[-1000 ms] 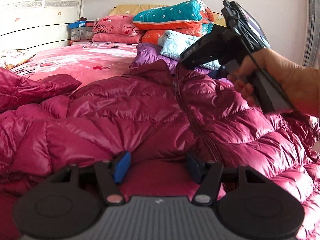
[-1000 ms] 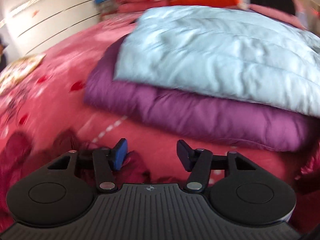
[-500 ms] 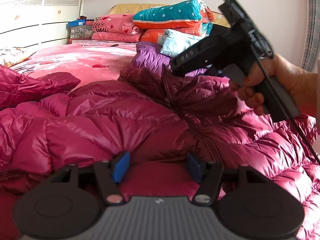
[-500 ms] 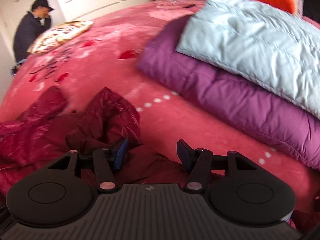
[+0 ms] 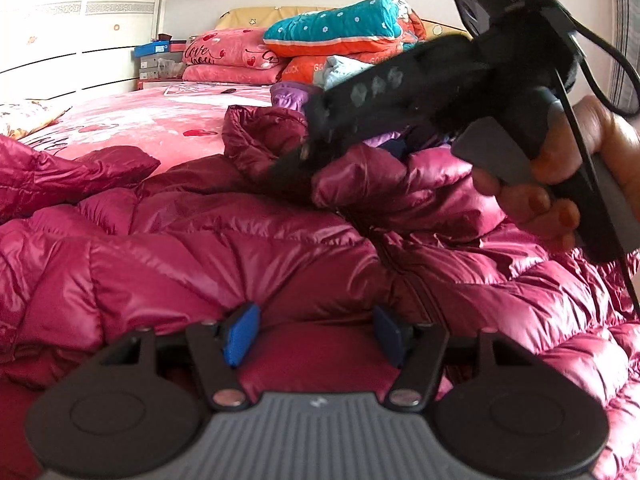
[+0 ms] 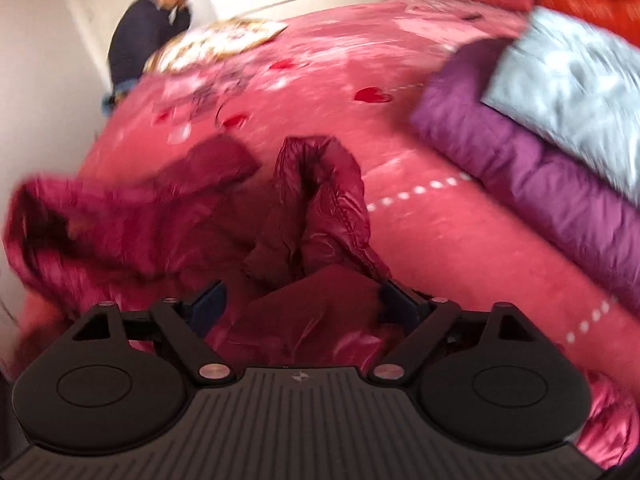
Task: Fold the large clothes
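The left gripper (image 5: 316,336) is pinching a fold of the crimson puffer jacket (image 5: 200,248) lying spread on the pink bed (image 5: 160,120), while the right gripper (image 6: 302,306) is opening over its collar (image 6: 320,184), gripping nothing. Folding is barely beginning: the jacket is lying rumpled, sleeves out, so every fold seems left to make.

You have a pink heart-print bedspread (image 5: 168,120) underneath, with a folded purple quilt (image 6: 540,184) carrying a pale blue one (image 6: 572,92). At the headboard sit pink pillows (image 5: 228,56) beside a teal-and-orange bedding stack (image 5: 340,36). A person in dark clothing (image 6: 148,32) stands by your white wardrobe (image 5: 60,40).
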{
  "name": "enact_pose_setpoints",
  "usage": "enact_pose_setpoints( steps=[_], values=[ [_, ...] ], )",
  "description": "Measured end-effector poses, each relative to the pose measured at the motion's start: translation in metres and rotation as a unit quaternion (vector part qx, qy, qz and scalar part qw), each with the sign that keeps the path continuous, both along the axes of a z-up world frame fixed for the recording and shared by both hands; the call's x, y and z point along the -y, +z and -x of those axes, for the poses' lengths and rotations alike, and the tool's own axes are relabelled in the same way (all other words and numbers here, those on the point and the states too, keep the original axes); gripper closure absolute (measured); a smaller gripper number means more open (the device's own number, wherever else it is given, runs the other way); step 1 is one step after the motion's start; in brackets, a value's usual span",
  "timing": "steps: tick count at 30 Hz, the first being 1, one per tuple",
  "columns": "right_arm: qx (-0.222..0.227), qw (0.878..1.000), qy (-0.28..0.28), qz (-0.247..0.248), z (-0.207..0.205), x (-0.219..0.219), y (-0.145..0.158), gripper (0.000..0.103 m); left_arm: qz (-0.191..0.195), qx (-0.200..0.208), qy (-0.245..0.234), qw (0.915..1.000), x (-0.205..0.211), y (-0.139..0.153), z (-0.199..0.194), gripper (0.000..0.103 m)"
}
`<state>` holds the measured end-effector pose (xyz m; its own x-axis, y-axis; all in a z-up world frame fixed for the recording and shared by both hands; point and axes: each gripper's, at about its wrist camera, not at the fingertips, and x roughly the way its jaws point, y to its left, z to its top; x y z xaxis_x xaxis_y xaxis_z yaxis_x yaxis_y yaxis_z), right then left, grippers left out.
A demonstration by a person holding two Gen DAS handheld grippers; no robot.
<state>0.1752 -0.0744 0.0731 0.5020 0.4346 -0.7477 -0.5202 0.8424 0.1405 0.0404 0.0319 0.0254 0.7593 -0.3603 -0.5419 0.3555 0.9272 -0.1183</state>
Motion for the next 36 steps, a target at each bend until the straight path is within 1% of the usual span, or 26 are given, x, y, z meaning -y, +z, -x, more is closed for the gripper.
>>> enact_pose_setpoints(
  steps=[1,2,7,8,9,10,11,12,13,14,17,19,21,23,25,28,32,33,36],
  values=[
    [0.003,1.0,0.0,0.009,0.002,-0.004,-0.001,0.0,0.0,0.0,0.0,1.0,0.0,0.0,0.0,0.039],
    [0.005,1.0,-0.004,0.006,0.004,-0.006,-0.002,0.0,0.0,0.0,0.0,1.0,0.0,0.0,0.001,0.039],
    [0.015,0.998,-0.021,-0.056,0.017,0.002,0.008,0.0,0.0,0.0,0.0,1.0,0.001,0.0,0.001,0.039],
    [0.022,0.998,-0.026,-0.051,0.021,0.002,0.009,0.007,0.0,0.001,0.0,1.0,0.001,0.0,0.001,0.039],
    [0.03,0.999,-0.032,-0.032,0.024,0.0,0.009,0.014,-0.001,0.001,0.0,1.0,0.001,0.0,0.001,0.039],
    [0.035,0.999,-0.036,-0.014,0.024,-0.003,0.006,0.028,-0.002,0.002,0.0,1.0,0.001,0.0,0.001,0.039],
    [0.04,0.998,-0.041,0.004,0.024,-0.005,0.004,0.038,-0.002,0.002,0.0,1.0,0.001,0.001,0.001,0.039],
    [0.045,0.998,-0.047,0.012,0.024,-0.006,0.005,0.04,-0.003,0.003,0.001,1.0,0.001,0.001,0.002,0.039],
    [0.051,0.997,-0.053,0.017,0.026,-0.007,0.005,0.048,-0.003,0.004,0.001,1.0,0.002,0.002,0.002,0.039],
    [0.058,0.996,-0.063,0.027,0.026,-0.009,0.005,0.058,-0.002,0.005,0.002,1.0,0.002,0.003,0.002,0.039],
    [0.093,0.99,-0.09,0.058,0.026,-0.012,0.009,0.073,0.007,0.006,0.005,0.9999,-0.001,0.005,0.003,0.039],
    [0.116,0.984,-0.107,0.077,0.026,-0.01,0.012,0.079,0.02,0.007,0.01,0.9997,-0.005,0.009,0.003,0.04],
    [0.151,0.974,-0.125,0.114,0.025,-0.013,0.015,0.082,0.032,0.013,0.014,0.9993,-0.009,0.012,0.003,0.04],
    [0.193,0.959,-0.137,0.152,0.021,-0.017,0.017,0.083,0.047,0.026,0.02,0.9983,-0.014,0.016,0.003,0.04],
    [0.213,0.95,-0.153,0.167,0.013,-0.015,0.02,0.083,0.059,0.042,0.028,0.997,-0.02,0.02,0.002,0.039],
    [0.225,0.939,-0.181,0.185,-0.005,-0.005,0.014,0.084,0.071,0.056,0.048,0.9948,-0.029,0.023,-0.005,0.037],
    [0.229,0.926,-0.206,0.22,-0.029,0.012,-0.001,0.084,0.073,0.03,0.068,0.9946,-0.035,0.017,-0.018,0.037],
    [0.226,0.924,-0.213,0.225,-0.034,0.016,-0.005,0.084,0.065,0.027,0.067,0.9952,-0.034,0.016,-0.02,0.037],
    [0.203,0.927,-0.232,0.216,-0.047,0.034,-0.015,0.084,0.035,0.027,0.058,0.9974,-0.026,0.014,-0.02,0.034]
  ],
)
